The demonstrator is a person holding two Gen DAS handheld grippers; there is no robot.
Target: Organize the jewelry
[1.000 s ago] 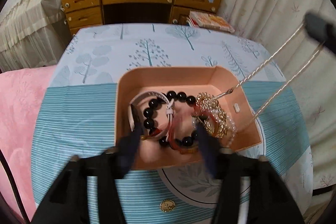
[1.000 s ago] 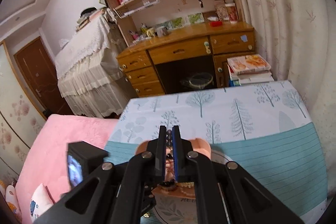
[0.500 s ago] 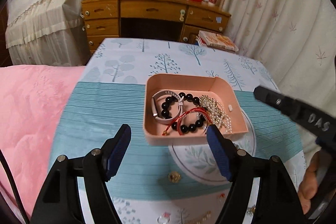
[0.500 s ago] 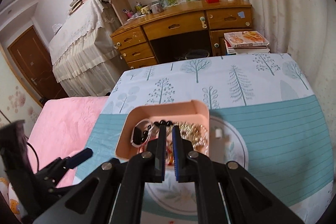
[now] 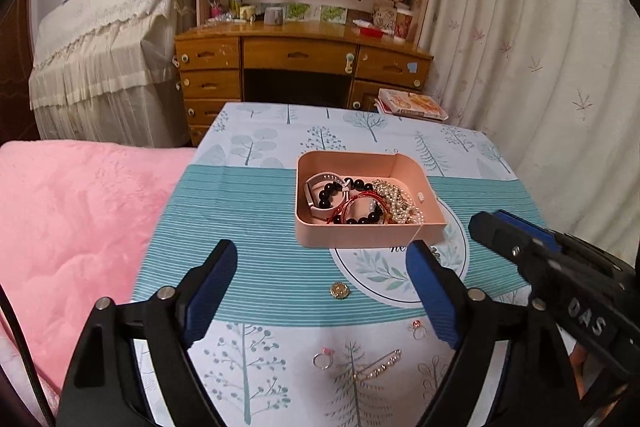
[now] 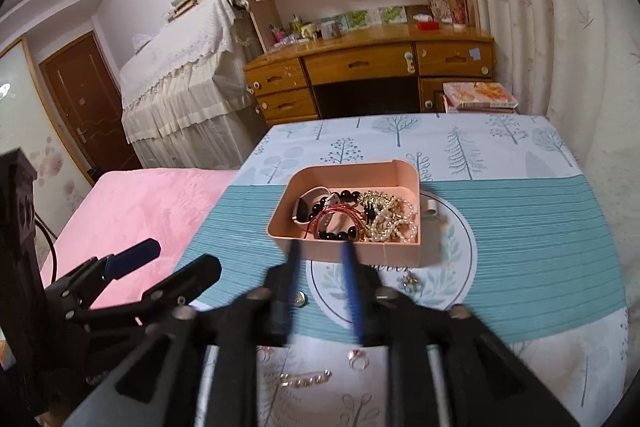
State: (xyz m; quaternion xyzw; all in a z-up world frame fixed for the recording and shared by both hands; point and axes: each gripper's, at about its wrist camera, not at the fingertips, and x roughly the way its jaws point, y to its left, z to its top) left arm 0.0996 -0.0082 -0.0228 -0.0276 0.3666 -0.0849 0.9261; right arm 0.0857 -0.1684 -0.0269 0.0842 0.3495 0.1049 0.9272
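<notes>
The pink tray [image 5: 370,235] already holds the beaded bracelets [image 5: 352,203] and pearl chain [image 5: 400,201], while both the left gripper [image 5: 320,287] and right gripper [image 6: 320,267], jaws just widened and empty, hover above leftovers at the tray's six o'clock: gold brooch [image 5: 339,291], two rings [image 5: 322,360], bar clip [image 5: 378,367].

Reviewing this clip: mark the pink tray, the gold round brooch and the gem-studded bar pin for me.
pink tray [image 5: 362,237], left wrist view, near outer wall.
gold round brooch [image 5: 339,291], left wrist view, its centre.
gem-studded bar pin [image 5: 378,366], left wrist view, middle of the bar.
</notes>
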